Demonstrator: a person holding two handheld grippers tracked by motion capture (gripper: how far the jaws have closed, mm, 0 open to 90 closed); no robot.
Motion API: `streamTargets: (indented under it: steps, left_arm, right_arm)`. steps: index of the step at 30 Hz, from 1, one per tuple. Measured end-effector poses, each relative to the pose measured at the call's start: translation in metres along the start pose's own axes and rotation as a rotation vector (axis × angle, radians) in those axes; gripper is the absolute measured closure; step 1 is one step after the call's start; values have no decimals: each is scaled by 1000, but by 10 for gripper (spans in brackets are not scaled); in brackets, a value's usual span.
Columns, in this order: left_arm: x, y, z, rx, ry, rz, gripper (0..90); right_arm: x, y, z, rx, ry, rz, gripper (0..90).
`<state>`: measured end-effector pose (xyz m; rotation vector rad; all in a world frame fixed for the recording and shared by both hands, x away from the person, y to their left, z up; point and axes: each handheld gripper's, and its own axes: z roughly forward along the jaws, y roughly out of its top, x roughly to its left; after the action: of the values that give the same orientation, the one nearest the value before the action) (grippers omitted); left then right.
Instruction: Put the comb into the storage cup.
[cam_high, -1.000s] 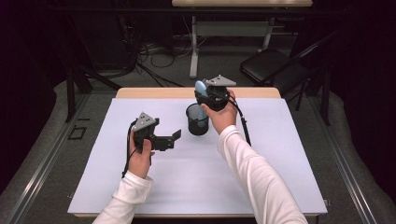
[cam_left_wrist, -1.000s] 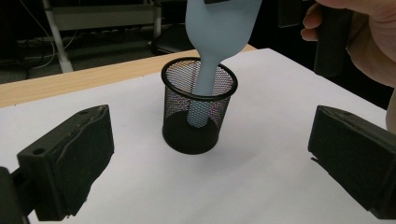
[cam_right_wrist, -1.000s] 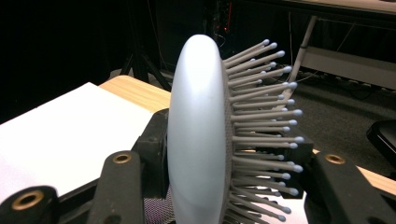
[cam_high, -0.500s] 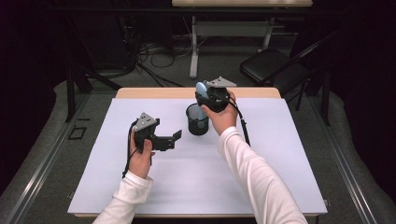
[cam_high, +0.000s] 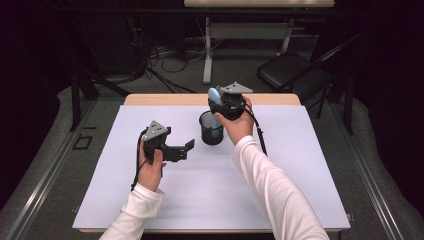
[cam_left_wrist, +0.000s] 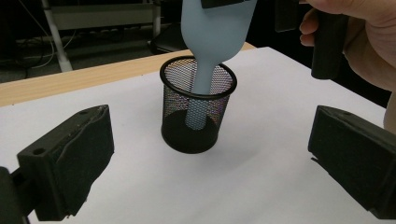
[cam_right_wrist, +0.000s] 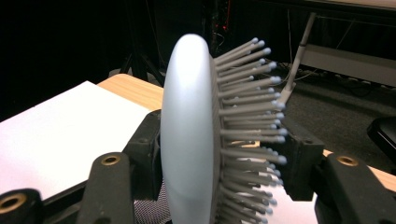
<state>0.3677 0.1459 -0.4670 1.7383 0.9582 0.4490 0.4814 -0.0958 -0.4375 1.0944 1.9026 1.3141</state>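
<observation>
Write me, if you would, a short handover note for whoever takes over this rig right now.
Left gripper: open, empty, beside the cup on the table.
Right gripper: jaws have just been opening, with the head of the brush between them; I cannot tell whether the pads press on it.
Done: the brush handle is down inside the cup.
Left: open fully and lift clear; the brush will probably lean on the rim.

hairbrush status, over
Right claw easing open around hairbrush, handle down in mesh cup. Left claw open, clear. Nothing in the way.
</observation>
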Motion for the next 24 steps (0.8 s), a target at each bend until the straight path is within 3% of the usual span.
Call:
streamTargets:
  steps: [12,24]
  left_arm:
    - [1,0,0,0,-5,-5,8]
    - [3,1,-1,0,-8,-14,8]
  right_arm:
    - [-2,1,-1,-11,-20,10,261]
    - [-4,3,-5,-24,-8,31,147]
